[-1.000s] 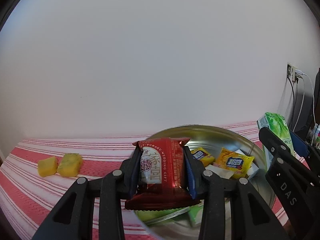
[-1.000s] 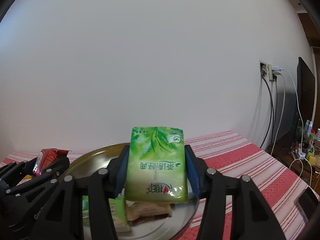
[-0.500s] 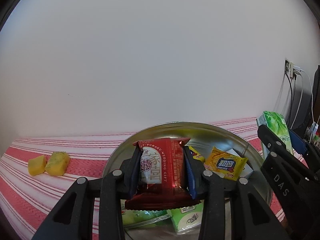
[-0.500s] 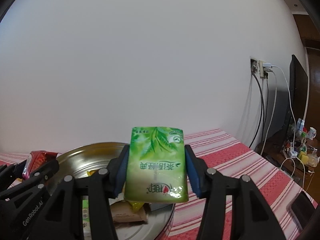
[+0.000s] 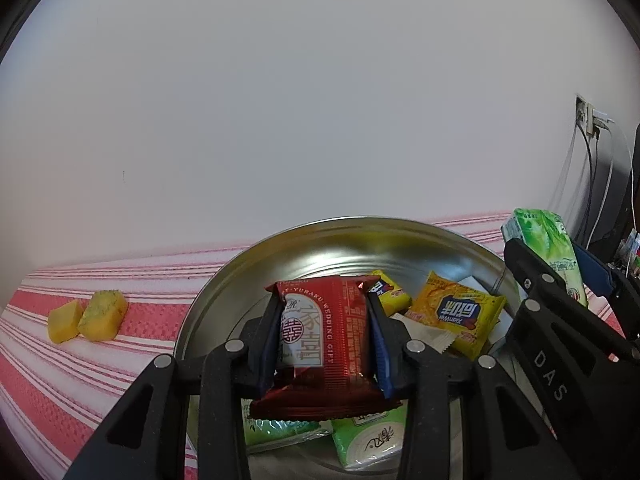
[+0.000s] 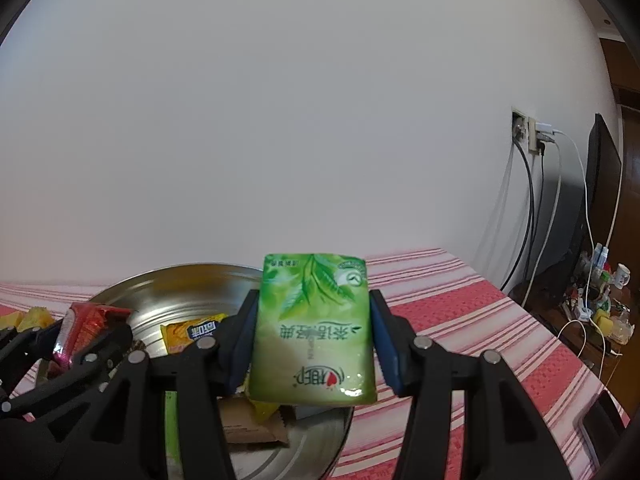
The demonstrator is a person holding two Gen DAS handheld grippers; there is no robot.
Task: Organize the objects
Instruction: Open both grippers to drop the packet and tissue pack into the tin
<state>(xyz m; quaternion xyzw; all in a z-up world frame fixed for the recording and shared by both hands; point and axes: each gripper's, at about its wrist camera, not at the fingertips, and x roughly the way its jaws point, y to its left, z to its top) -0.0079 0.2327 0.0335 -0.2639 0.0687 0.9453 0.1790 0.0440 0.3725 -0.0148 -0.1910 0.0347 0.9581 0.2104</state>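
Directly above the metal tray [image 5: 224, 276]: left gripper [image 5: 326, 344] clamping red snack packet [image 5: 324, 340], upright; right gripper [image 6: 312, 340], at three o'clock, clamping green tissue pack [image 6: 314, 332].

the right gripper [image 6: 314, 344] clamps a green tissue pack [image 6: 314, 332] above the right rim of the metal tray [image 6: 168, 280]. the left gripper [image 6: 80, 344], at the tray's left edge, pinches a red packet [image 6: 82, 326]. a yellow packet [image 6: 192, 334] lies in the tray, which sits on a red striped cloth [image 6: 460, 320].
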